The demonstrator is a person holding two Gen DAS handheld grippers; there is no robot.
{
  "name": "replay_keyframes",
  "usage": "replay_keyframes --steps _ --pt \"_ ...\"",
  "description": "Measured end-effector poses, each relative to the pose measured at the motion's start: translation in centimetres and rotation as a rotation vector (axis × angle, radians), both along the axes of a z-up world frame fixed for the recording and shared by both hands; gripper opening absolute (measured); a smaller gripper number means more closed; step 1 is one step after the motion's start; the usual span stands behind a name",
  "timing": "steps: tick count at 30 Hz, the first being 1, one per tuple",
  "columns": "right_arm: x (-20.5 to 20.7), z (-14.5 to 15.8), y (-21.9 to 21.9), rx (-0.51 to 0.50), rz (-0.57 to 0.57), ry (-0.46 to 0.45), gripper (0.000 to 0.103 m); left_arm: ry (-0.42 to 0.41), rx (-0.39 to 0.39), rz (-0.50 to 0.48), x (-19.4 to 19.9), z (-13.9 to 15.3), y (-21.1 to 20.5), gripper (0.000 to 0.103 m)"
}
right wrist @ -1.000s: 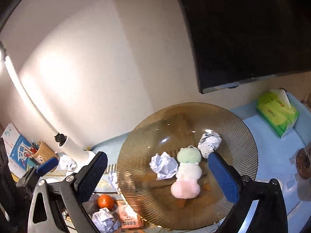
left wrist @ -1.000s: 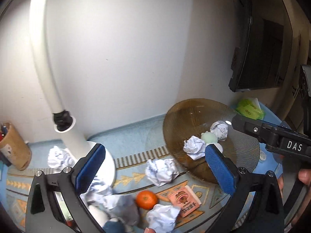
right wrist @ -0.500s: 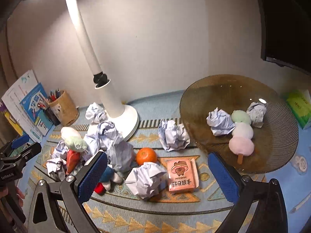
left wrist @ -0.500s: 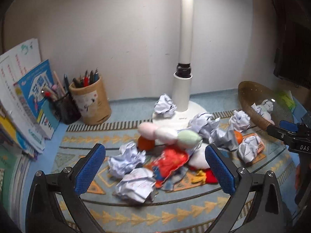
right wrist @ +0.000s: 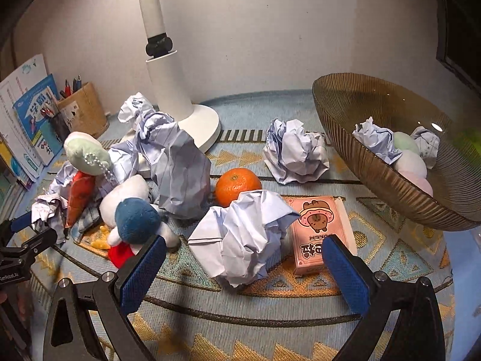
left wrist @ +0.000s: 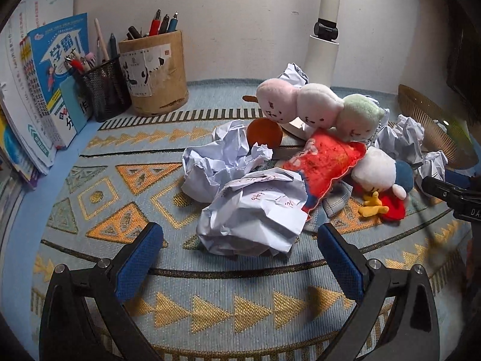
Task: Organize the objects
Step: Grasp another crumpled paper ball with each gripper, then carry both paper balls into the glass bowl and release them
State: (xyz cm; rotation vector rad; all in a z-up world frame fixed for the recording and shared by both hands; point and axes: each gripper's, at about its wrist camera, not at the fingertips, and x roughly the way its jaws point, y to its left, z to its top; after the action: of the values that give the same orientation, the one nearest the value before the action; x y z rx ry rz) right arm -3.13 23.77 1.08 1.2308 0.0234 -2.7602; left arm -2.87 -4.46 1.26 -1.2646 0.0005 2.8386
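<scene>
Since half a second ago both grippers have dropped nearer the patterned mat (left wrist: 99,192). The left gripper (left wrist: 239,254) gapes wide and empty just before a crumpled paper ball (left wrist: 255,213); the right gripper (right wrist: 243,270), equally wide and empty, faces another paper ball (right wrist: 243,237) beside the pink box (right wrist: 318,228), the brown bowl (right wrist: 375,177) at the mat's right edge.

home study desk, workbooks (left wrist: 57,69), pen holder (left wrist: 153,72), lamp (right wrist: 168,69)

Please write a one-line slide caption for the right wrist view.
Open right gripper faces a crumpled paper ball beside a pink box, orange and bowl.
</scene>
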Motion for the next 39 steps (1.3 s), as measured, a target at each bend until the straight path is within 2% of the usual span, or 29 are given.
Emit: replay_keyframes --steps 2,5,8,12,19,20,21,22,23,29,39 --pt "-0.3 -0.2 -0.5 0.047 -0.004 0.013 0.103 -0.024 0.013 0.006 -0.5 -0.3 0.0 0.102" --pt "-0.8 -0.2 -0.6 0.052 -0.01 0.017 0.103 -0.03 0.051 0.021 -1.0 -0.3 -0.3 0.102" --pt "-1.2 -0.4 -0.5 0.073 -0.044 0.009 0.103 -0.078 0.065 0.03 -1.7 -1.0 -0.3 0.102" --pt "-1.3 -0.4 -0.8 0.104 -0.055 0.005 0.103 -0.07 0.084 0.034 -1.7 -1.0 -0.4 0.102" --pt "-1.4 -0.3 -0.5 0.097 -0.064 0.009 0.101 -0.072 0.084 0.044 -1.9 -1.0 -0.5 0.103" --pt "-1.3 -0.2 -0.4 0.097 -0.071 0.017 0.092 -0.067 0.091 0.049 -1.7 -1.0 -0.6 0.099" --pt "-1.1 0.0 -0.4 0.103 -0.081 0.03 0.075 -0.055 0.095 0.054 -1.5 -0.7 -0.7 0.085" --pt "-0.9 0.1 -0.5 0.109 -0.089 0.044 0.066 -0.037 0.105 0.046 -1.3 -0.5 -0.8 0.07" --pt "-0.8 0.3 -0.5 0.11 -0.09 0.057 0.059 -0.024 0.118 0.033 -1.2 -0.3 -0.7 0.049" --pt "-0.3 0.6 -0.2 0.053 -0.056 0.075 0.059 0.047 0.081 0.039 -0.5 0.6 -0.3 0.049" --pt "1.6 1.7 0.1 -0.038 -0.009 0.18 0.059 0.132 0.074 0.055 0.6 1.7 -0.4 0.049"
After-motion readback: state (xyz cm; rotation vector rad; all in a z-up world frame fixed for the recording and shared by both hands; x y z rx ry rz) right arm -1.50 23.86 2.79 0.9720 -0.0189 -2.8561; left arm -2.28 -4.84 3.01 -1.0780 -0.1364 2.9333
